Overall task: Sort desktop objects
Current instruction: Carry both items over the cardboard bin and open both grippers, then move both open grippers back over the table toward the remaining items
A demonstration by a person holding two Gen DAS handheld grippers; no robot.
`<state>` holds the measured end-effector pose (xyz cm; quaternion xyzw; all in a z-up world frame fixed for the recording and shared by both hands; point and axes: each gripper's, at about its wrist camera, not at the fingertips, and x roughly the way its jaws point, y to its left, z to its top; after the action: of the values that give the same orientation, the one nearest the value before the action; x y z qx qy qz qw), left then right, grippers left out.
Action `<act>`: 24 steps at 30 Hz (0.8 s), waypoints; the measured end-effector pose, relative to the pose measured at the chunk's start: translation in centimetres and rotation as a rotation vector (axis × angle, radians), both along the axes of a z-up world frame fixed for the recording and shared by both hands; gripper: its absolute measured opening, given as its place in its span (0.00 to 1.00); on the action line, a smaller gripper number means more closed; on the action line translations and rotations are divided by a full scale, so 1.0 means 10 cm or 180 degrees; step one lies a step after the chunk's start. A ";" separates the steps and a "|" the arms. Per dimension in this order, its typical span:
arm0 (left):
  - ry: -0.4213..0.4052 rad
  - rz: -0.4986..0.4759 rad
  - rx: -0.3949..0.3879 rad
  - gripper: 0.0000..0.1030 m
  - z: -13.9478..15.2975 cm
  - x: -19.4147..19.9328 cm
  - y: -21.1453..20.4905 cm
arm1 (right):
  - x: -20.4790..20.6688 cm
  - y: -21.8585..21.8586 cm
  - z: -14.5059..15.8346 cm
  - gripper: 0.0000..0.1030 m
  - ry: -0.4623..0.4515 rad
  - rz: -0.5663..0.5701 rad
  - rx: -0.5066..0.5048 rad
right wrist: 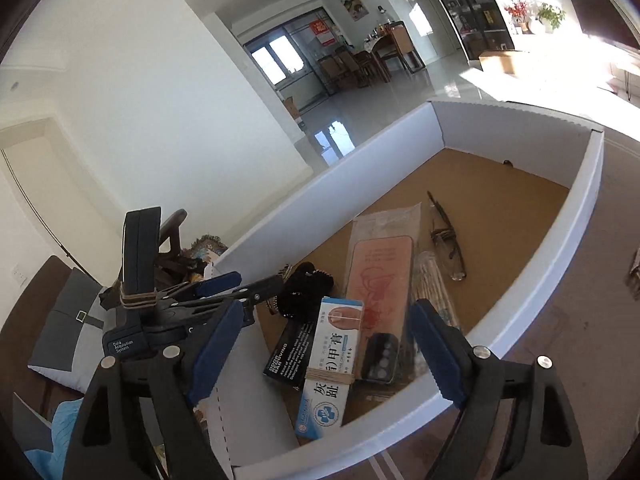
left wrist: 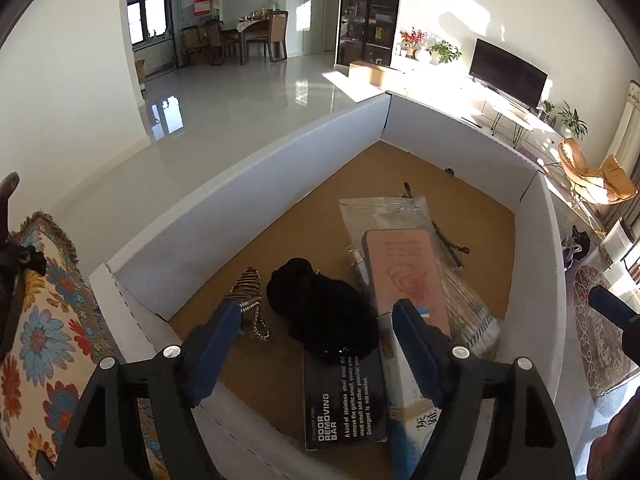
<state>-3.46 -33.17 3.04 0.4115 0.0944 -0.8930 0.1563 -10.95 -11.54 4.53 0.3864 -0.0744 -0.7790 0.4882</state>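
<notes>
Phone case (left wrist: 404, 276) in box (left wrist: 256, 184), atop bag (left wrist: 384, 210)

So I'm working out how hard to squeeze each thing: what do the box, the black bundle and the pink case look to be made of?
Box: looks like cardboard, smooth white walls, raw brown floor, perforated fold lines.
Black bundle: probably soft fabric or yarn, matte and fuzzy, with a lumpy outline.
Pink case: seems rubbery or plastic, smooth, with rounded corners; it lies on a glossy clear plastic bag.

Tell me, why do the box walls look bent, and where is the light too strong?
Left wrist view: the fisheye lens bows the white box wall; sun glares beside the television. Right wrist view: the same curving, the top right corner washed out, and the cream carton stays sharp.
</notes>
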 end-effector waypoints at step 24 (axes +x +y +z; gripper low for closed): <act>-0.0490 -0.1651 -0.0035 0.88 -1.00 -0.41 3.02 | 0.22 3.15 -1.10 0.99 0.0607 -0.1662 0.2026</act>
<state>-7.59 -2.96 -6.94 0.4877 -0.0312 -0.8697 -0.0688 -8.75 19.97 -6.48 0.4124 0.1200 -0.8929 0.1353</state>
